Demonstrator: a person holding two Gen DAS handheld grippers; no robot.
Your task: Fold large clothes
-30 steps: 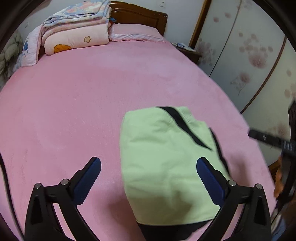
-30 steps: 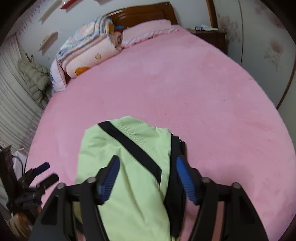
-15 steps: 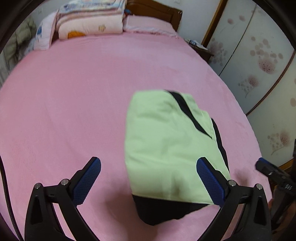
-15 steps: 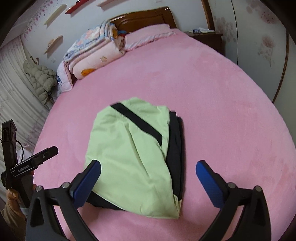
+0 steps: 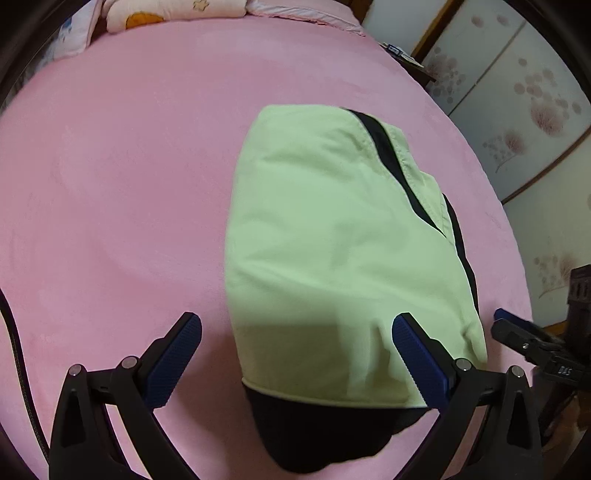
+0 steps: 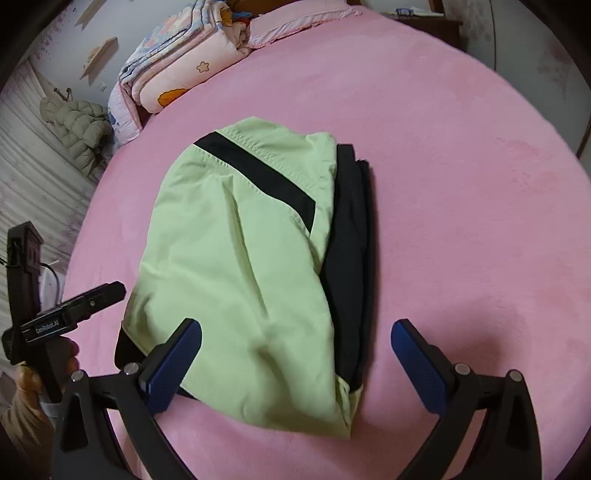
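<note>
- Since the earlier frames, the right tool point(image 6: 297, 363) has been spread from a narrow gap over the garment to a wide one, and both cameras have been drawn back a little, so that the whole folded bundle is now seen.
- The folded jacket point(image 5: 332, 251), light green with a black stripe and black lower layers, is laid flat on the pink bed point(image 5: 110, 184), toward its near edge.
- The left tool point(image 5: 297, 363) is held wide, with nothing between its blue pads point(image 5: 173, 358); the near left corner of the jacket is seen between them, apparently below.
- The right tool is likewise held wide and grips nothing; the near end of the jacket point(image 6: 236, 280) is framed between its pads point(image 6: 417, 365).
- In the right wrist view the left tool point(image 6: 74, 310) is seen just beside the jacket's left edge, held by a hand point(image 6: 40, 373).
- A black folded layer point(image 6: 351, 258) is shown along the jacket's right side.
- Folded quilts point(image 6: 177, 66) and a pillow point(image 6: 295, 22) are stacked at the head of the bed, well apart from the jacket.
</note>
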